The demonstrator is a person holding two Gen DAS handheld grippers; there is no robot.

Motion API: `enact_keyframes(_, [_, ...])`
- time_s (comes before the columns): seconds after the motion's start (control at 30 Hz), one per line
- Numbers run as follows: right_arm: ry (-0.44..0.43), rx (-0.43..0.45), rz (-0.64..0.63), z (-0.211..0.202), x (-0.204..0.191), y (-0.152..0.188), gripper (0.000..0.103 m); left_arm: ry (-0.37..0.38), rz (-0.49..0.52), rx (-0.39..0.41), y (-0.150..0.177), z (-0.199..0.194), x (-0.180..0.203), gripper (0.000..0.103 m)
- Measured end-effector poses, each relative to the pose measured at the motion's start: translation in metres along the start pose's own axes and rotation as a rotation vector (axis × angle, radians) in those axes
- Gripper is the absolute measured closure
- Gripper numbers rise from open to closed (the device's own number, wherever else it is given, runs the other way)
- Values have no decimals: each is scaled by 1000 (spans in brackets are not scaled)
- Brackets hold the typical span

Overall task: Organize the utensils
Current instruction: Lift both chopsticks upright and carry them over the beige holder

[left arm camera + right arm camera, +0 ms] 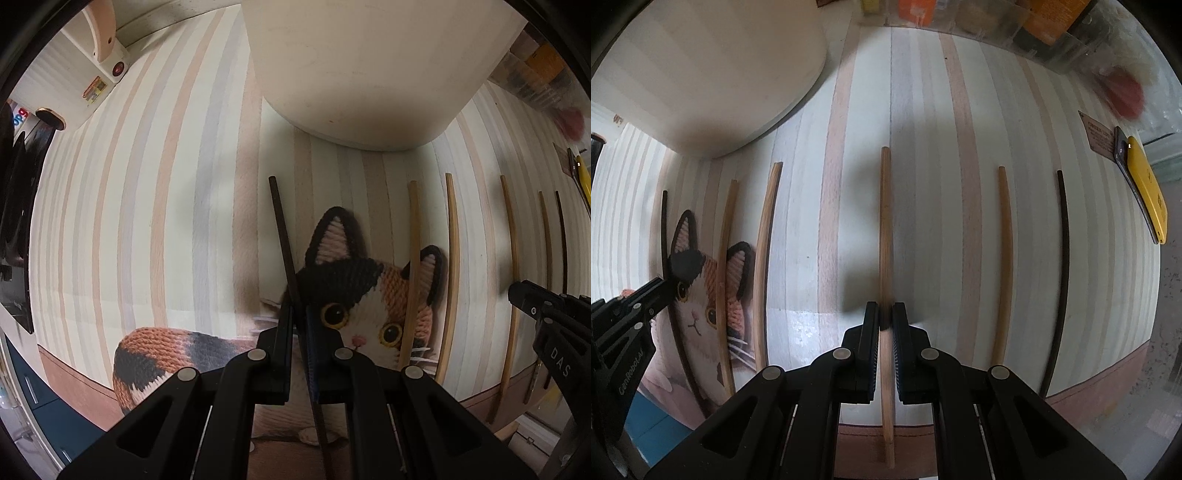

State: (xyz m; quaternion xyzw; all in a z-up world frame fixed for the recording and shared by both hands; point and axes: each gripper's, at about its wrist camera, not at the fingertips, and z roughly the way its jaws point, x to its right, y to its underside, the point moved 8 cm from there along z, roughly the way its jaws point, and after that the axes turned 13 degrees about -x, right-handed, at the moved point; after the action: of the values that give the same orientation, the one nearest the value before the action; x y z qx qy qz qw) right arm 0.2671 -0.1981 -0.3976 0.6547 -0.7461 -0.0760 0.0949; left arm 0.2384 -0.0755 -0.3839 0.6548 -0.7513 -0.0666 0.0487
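- The mat (923,110) is the largest thing: a smooth sheet printed in pale cream, grey and pink stripes with a brown stitched border, covering the table.
- A cream holder (354,62) stands at the mat's far side, a rounded, matte tub with soft corners; its inside is out of sight, so its contents cannot be told.
- A knitted-look calico cat (369,295) is printed on the mat, in black, orange and white with yellow eyes.
- The left gripper (300,332) is black and angular, with bare rivets; its jaws are clamped on a dark chopstick (280,229), a thin square rod tilted over the cat's ear.
- The right gripper (885,325) is pinched tight on a bamboo chopstick (885,206), pale and straight-grained, pointing away along the stripes.
- Other chopsticks lie flat and parallel on the mat, well apart: light wooden ones (1004,258) on either side and a black one (1062,258) nearest the right edge.
- A yellow phone (1147,188) lies at the mat's right edge, slim and glossy.
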Motion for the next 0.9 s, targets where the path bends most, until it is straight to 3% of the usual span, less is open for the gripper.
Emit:
enact_keyframes(0.37, [-88,94,83,-33,29,4,96,-11,-17,131,-2,-52,-13,100])
enact_keyframes(0.9, [-80,314,62,-116,21,13,96,-31,-81,288,7,-108,-31,100])
